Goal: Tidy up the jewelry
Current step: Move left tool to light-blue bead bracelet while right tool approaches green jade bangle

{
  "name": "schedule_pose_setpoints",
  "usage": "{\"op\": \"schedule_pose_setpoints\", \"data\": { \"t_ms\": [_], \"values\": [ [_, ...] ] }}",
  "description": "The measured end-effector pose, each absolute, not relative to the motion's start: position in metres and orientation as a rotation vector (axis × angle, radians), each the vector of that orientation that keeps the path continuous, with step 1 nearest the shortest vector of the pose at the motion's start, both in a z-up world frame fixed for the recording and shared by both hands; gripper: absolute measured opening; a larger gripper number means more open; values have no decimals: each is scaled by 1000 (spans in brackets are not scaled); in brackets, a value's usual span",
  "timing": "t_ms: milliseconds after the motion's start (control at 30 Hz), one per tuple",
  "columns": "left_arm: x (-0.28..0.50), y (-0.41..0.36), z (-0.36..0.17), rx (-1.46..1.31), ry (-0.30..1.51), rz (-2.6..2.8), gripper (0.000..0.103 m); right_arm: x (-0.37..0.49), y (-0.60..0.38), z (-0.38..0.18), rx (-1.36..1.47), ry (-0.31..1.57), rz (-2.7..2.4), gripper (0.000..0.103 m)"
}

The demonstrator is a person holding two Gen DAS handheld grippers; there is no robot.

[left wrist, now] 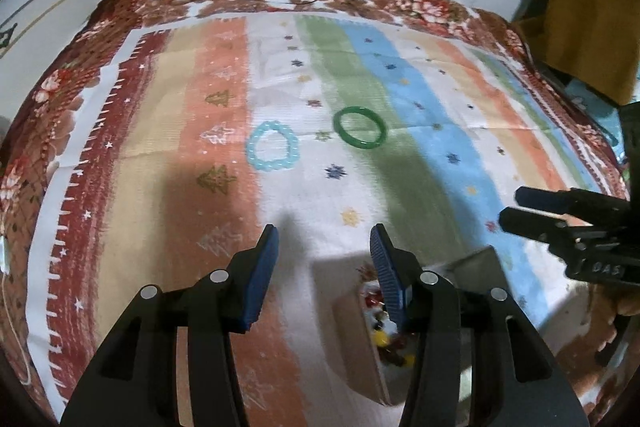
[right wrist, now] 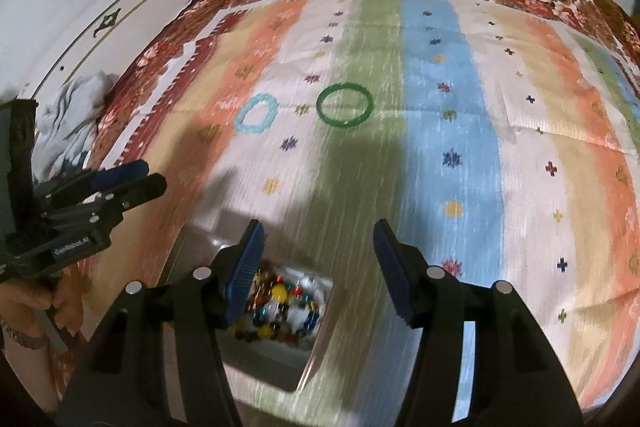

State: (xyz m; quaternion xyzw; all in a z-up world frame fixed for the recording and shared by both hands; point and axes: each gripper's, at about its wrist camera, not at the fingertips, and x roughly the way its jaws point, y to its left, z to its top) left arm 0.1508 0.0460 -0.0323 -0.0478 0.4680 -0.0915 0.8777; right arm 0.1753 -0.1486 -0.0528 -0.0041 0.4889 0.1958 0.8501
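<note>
Both jaws apart, empty; bead box [right wrist: 280, 311], blurred, just below; green bangle [right wrist: 345, 105], blue bracelet [right wrist: 256, 115] well ahead.

A beaded bracelet [left wrist: 273, 146] lay on the tablecloth [left wrist: 168, 131], a bangle [left wrist: 360, 127] just to its right, apart. Nearer the cameras sat an open box [right wrist: 304, 359] with beaded jewelry [right wrist: 280, 307] in it.

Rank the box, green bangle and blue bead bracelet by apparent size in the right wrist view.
1. Box, clearly largest, though it is also nearest the camera.
2. Green bangle.
3. Blue bead bracelet, slightly smaller than the bangle; both lie about equally far away.
</note>
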Motion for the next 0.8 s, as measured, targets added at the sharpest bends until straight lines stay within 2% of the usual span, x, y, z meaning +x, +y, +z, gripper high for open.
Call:
{"op": "schedule_pose_setpoints", "data": {
  "t_ms": [800],
  "values": [
    [197,57,-43,-53,989,-129,47,231,-141,-65,3,1018,367,57]
  ]
}}
